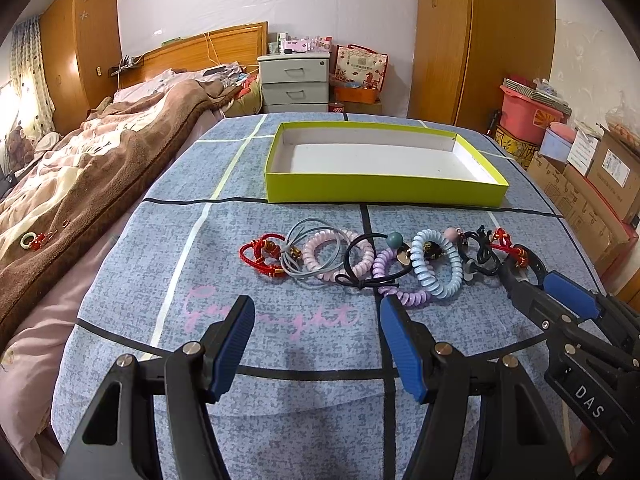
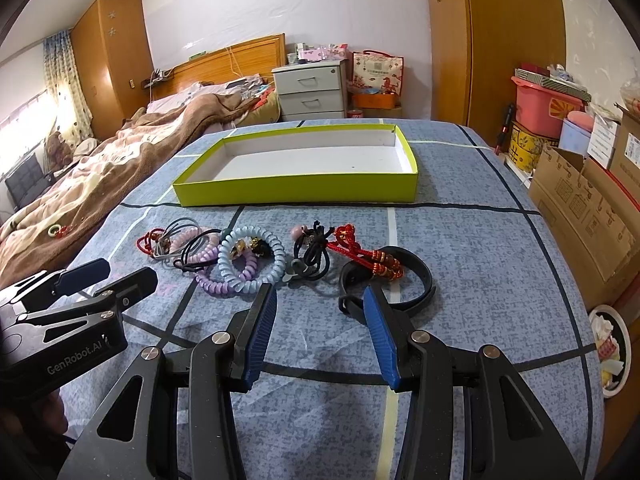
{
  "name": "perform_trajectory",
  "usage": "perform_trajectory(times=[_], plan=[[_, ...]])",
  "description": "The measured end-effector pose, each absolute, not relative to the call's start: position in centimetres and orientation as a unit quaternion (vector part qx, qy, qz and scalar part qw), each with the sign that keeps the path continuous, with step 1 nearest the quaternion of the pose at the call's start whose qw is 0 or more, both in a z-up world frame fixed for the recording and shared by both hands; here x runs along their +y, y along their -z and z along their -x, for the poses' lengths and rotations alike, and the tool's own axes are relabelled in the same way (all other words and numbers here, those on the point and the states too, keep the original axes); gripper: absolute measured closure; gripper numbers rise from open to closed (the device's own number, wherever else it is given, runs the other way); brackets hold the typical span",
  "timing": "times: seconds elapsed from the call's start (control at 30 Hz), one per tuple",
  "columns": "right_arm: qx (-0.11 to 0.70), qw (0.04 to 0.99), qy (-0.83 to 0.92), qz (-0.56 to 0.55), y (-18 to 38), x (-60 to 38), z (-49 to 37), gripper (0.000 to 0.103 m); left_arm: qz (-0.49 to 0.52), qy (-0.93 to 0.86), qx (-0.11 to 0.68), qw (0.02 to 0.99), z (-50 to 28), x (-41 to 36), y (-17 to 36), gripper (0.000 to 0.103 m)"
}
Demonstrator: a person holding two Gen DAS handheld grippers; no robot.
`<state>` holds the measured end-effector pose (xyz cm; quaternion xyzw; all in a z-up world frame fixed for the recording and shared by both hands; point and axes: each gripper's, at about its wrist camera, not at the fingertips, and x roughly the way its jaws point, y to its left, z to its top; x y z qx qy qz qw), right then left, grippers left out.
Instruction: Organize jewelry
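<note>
Both grippers hover over a blue patterned cloth (image 1: 120, 248), low at its near edge, each with its blue-padded jaws spread wide and nothing between them.

The left gripper (image 1: 316, 320) points at the near middle of the cloth, over faint pink lettering, just short of the row of jewelry. Its tips touch nothing.

The right gripper (image 2: 320, 304) sits at the right end of that row. Its right finger (image 2: 380, 332) overlaps a black band (image 2: 420, 276) in the right wrist view; whether it touches the band I cannot tell. A red cord with gold beads (image 2: 372, 258) lies across the band's far edge.

The jewelry lies in a line across the cloth: a red cord bracelet (image 1: 260, 256) at the far left, then a pink coil tie (image 1: 332, 254), a purple coil (image 1: 396, 284), a pale blue coil (image 1: 436, 264) and a knot of black elastic ties (image 1: 480, 252).

Beyond the row, a shallow yellow-green box (image 1: 380, 190) with a white inside sits open with no jewelry in it.
</note>
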<state>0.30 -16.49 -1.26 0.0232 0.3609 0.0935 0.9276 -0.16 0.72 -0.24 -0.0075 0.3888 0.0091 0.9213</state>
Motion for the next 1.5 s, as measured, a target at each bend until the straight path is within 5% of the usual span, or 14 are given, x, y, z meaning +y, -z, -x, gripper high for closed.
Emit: perform_trajectory(times=[1.5], plan=[[0.356, 0.929, -0.102, -0.025, 0.44, -16.47, -0.57, 0.057, 0.007, -0.005, 0.394, 0.919, -0.14, 0.79, -0.09, 0.036]])
